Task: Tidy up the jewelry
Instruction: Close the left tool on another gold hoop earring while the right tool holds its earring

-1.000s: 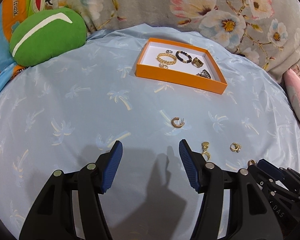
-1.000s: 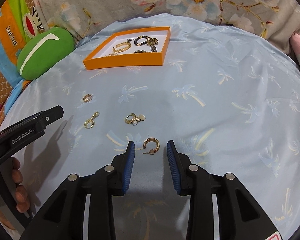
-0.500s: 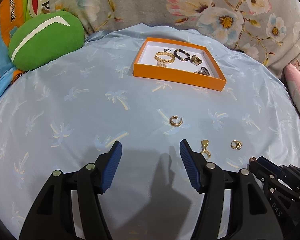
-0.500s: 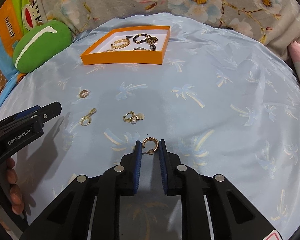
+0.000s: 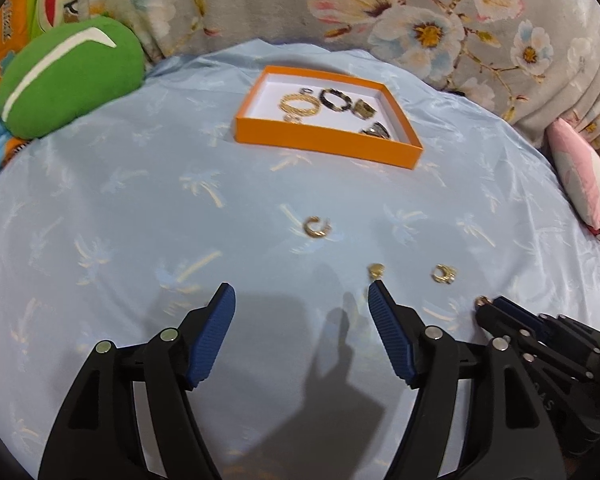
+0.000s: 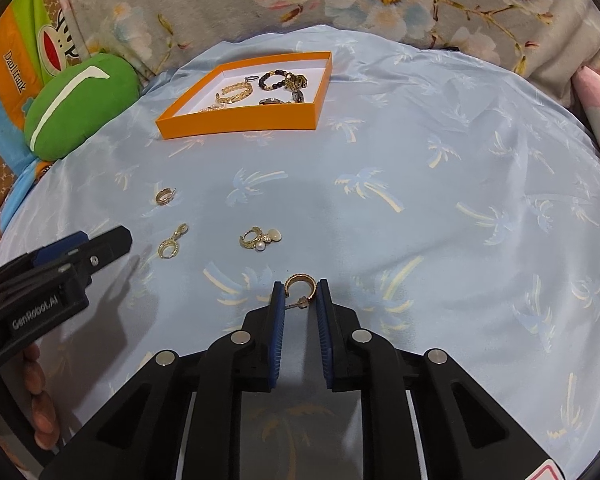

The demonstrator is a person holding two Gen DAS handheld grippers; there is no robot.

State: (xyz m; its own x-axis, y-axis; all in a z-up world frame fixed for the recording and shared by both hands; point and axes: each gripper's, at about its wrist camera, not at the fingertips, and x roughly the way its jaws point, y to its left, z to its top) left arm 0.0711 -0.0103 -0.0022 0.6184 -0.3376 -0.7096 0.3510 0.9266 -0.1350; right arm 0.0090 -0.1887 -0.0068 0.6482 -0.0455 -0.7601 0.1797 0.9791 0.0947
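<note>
An orange tray (image 6: pixel 236 122) (image 5: pixel 324 144) at the far side of the blue cloth holds several bracelets and rings. My right gripper (image 6: pixel 299 294) is shut on a gold hoop earring (image 6: pixel 299 285), its pads touching both sides of it just above the cloth. Three more gold earrings lie loose: a small hoop (image 6: pixel 165 196) (image 5: pixel 317 227), a drop earring (image 6: pixel 172 242) (image 5: pixel 376 271), and a pearl hoop (image 6: pixel 260 238) (image 5: pixel 444 273). My left gripper (image 5: pixel 302 300) is open and empty above the cloth, short of the small hoop.
A green cushion (image 5: pixel 66 76) (image 6: pixel 80 106) lies at the far left. A floral cover (image 5: pixel 420 12) rises behind the tray. A pink pillow (image 5: pixel 584 180) sits at the right edge. The left gripper (image 6: pixel 52 276) shows at the right wrist view's left.
My right gripper's fingers have closed in around the gold hoop earring and now clamp it. My left gripper has stayed open, almost still.
</note>
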